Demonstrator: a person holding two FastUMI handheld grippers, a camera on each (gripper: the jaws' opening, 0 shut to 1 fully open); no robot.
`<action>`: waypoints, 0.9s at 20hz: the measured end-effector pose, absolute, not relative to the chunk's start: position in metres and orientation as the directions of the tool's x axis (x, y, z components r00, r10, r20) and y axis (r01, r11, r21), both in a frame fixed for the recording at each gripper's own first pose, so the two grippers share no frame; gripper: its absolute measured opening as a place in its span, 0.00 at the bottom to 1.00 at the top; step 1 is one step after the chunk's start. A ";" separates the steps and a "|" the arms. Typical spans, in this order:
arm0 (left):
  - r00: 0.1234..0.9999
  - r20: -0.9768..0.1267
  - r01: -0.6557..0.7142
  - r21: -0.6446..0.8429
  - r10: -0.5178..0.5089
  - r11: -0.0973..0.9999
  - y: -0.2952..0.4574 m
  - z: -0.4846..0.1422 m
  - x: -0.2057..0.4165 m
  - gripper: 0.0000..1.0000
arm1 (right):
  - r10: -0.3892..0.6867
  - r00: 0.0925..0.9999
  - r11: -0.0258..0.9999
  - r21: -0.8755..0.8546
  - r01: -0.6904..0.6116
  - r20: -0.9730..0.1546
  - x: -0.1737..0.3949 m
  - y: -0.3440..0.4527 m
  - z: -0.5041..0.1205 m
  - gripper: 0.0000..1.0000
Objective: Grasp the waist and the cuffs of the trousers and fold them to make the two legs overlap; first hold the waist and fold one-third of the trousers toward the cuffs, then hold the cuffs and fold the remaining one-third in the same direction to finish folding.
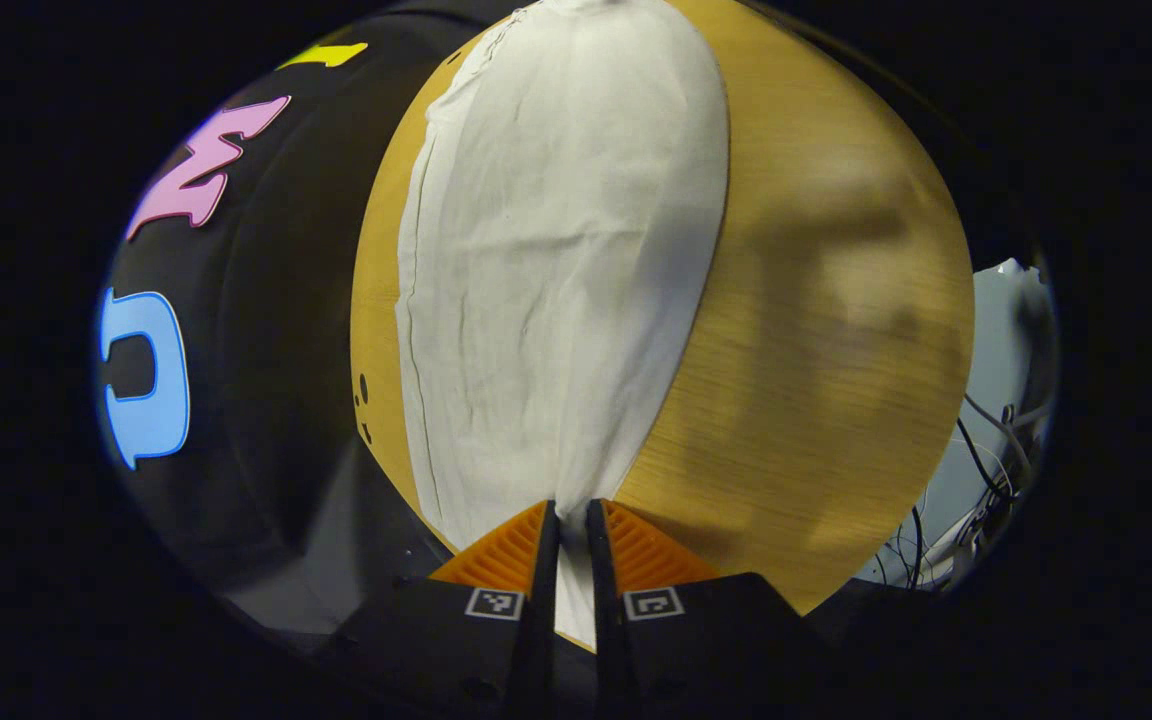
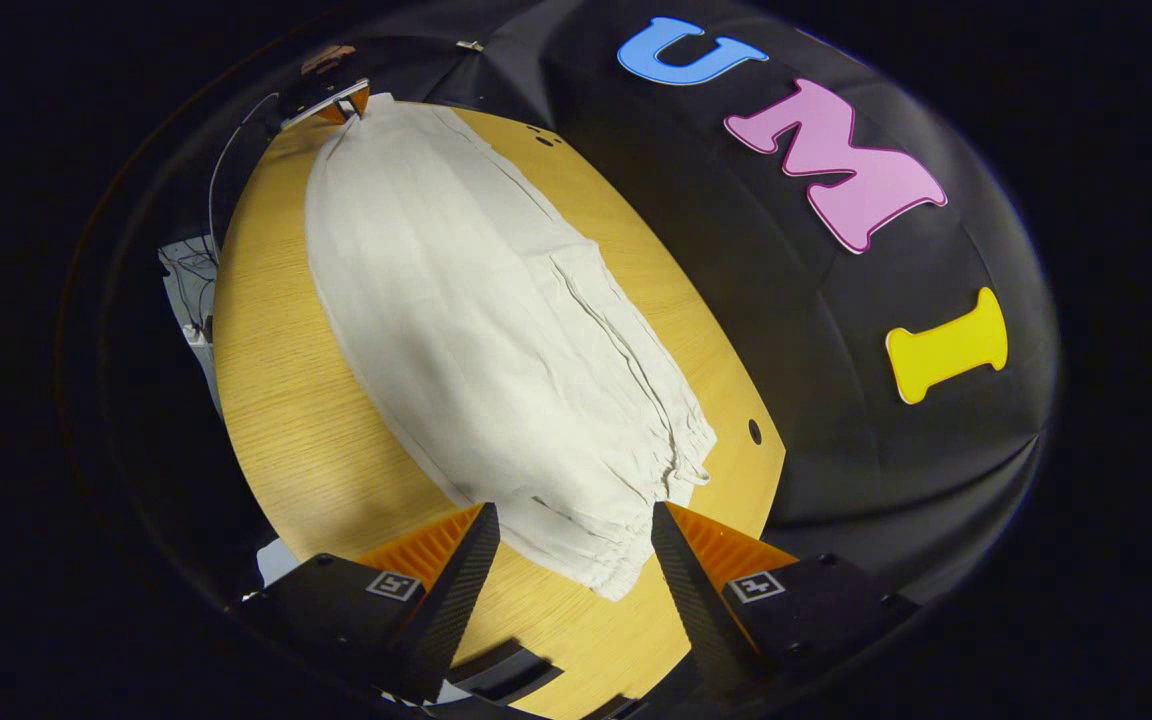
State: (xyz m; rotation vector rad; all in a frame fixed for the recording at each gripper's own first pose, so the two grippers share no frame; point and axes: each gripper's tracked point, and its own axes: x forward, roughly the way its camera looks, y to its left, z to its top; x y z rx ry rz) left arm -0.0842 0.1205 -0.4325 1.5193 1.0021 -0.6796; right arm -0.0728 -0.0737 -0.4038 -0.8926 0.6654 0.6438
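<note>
Two hand-held grippers: left (image 1: 572, 520) pinches trousers (image 1: 556, 260) end, right (image 2: 571, 540) wide astride waist.

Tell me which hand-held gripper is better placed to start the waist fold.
Right, probably. The right hand-held gripper is open, straddling the gathered waist end of the trousers. The left hand-held gripper is shut on the narrow far end.

The left tool (image 1: 572, 520) has its fingers drawn nearly together, pinching a narrow end of the trousers (image 1: 556, 270) between them at the table (image 1: 836, 350) edge. The right tool (image 2: 570, 535) is spread wide, a finger either side of the trousers' gathered end, hovering low over it without gripping.
</note>
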 end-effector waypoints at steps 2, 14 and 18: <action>0.468 -0.854 0.878 0.479 0.227 -0.006 0.120 -0.433 -0.085 0.09 | 0.229 0.620 0.466 -0.475 -0.747 -0.750 -0.072 -0.072 -0.406 0.95; 0.452 -0.863 0.886 0.464 0.225 -0.001 0.120 -0.434 -0.086 0.06 | 0.229 0.530 0.241 -0.480 -0.844 -0.817 -0.085 -0.059 -0.457 0.94; 0.449 -0.865 0.888 0.461 0.225 0.002 0.120 -0.434 -0.085 0.05 | 0.197 0.562 0.163 -0.538 -0.827 -0.804 -0.057 -0.054 -0.465 0.80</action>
